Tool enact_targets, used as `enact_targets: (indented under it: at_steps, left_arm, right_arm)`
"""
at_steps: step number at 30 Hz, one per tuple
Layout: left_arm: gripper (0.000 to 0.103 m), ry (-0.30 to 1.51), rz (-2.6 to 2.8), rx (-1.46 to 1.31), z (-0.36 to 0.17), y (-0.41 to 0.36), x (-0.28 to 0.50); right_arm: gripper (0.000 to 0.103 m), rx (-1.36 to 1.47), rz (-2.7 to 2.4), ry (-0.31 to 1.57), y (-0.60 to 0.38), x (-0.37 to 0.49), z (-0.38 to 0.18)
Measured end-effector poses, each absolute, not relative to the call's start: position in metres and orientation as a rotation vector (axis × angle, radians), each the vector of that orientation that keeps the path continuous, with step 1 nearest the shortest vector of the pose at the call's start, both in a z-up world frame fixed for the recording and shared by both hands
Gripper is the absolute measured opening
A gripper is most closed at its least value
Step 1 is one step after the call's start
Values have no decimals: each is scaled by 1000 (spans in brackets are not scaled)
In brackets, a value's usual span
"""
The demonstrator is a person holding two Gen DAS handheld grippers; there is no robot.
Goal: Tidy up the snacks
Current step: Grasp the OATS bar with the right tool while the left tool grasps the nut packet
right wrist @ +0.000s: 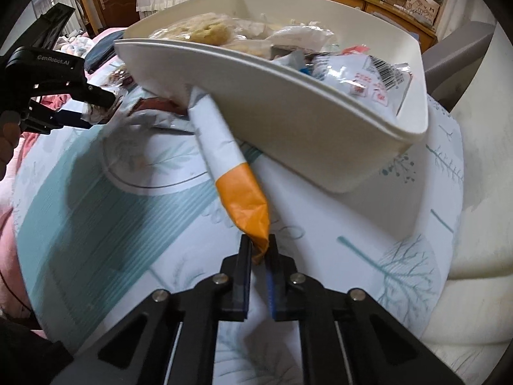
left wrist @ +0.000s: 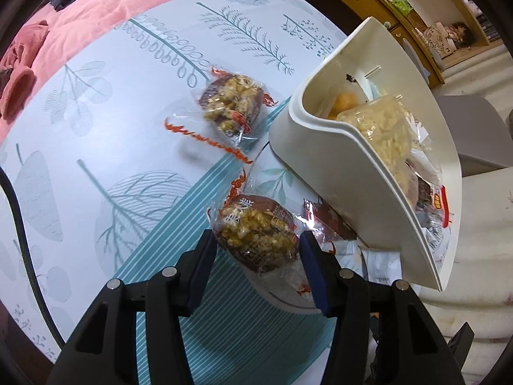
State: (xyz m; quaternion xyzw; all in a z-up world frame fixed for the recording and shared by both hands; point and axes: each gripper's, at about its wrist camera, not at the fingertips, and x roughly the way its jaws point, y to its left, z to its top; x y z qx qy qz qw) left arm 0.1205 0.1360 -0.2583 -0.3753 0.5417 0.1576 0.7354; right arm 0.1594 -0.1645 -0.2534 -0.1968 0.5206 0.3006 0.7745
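Observation:
A white snack bin (left wrist: 323, 173) holding several wrapped snacks sits tilted on the patterned table; it also shows in the right wrist view (right wrist: 288, 102). My left gripper (left wrist: 258, 243) is shut on a clear-wrapped nut cake (left wrist: 256, 234) beside the bin, just above the table. A second nut cake (left wrist: 229, 104) lies farther out on the table. My right gripper (right wrist: 259, 245) is shut on the orange end of a white-and-orange packet (right wrist: 231, 160) whose far end is pinned under the bin. The left gripper (right wrist: 93, 109) shows at left in the right wrist view.
A brown wrapped snack (left wrist: 327, 221) lies under the bin's edge. A pink blanket (left wrist: 89, 22) lies beyond the table's far left side. A grey chair (right wrist: 458, 54) and wooden shelves (left wrist: 426, 16) stand behind the bin.

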Motion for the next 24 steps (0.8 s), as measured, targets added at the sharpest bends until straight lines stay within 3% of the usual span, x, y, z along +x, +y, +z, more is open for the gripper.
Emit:
enact_targets:
  at_steps: [24]
  left_arm:
    - [52, 1099, 219, -752, -161, 155, 73]
  right_arm:
    - [5, -252, 759, 1032, -117, 95, -166]
